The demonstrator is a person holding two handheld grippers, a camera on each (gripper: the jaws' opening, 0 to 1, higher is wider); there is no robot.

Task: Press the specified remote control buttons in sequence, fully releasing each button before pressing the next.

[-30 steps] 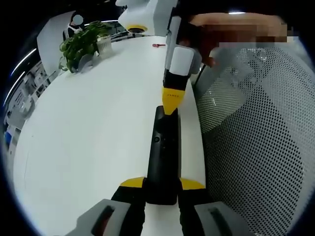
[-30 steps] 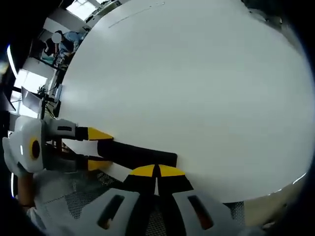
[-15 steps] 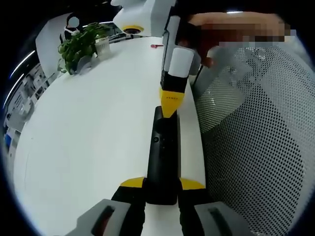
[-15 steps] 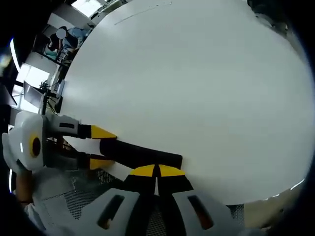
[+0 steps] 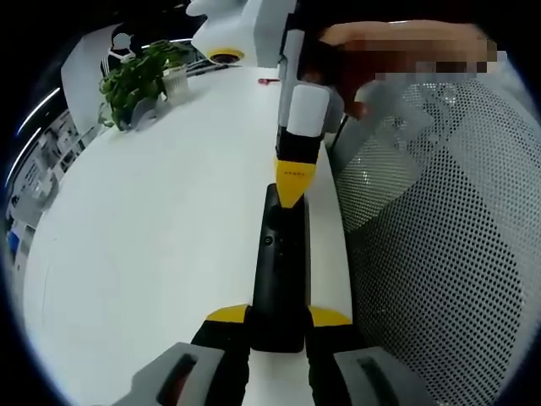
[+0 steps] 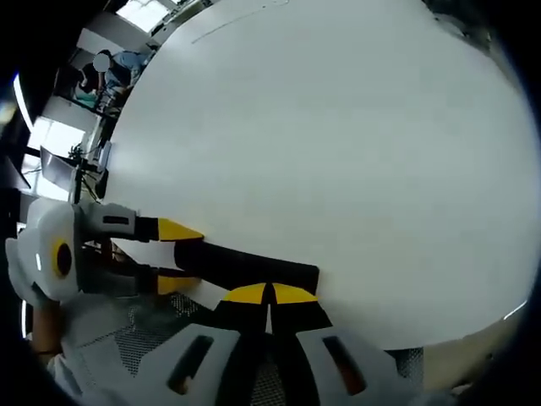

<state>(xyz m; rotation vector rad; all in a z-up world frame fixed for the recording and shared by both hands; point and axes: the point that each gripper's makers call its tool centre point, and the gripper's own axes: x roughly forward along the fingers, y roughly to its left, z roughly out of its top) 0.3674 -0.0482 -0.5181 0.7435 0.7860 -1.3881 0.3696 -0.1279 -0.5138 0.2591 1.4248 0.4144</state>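
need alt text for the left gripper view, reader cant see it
A black remote control lies lengthwise on a white table, its near end clamped between the left gripper. The right gripper, jaws shut, has its yellow tips at the remote's far end. A potted plant stands far left; a mesh chair back is right.

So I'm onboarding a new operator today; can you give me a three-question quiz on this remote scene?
1. True or false: the left claw is clamped on the near end of the black remote.
2. The right claw's yellow tips are: A) wide apart B) together over the remote's far end.
3. What stands at the far corner of the white table?

Key: 1 true; 2 B; 3 a potted plant.
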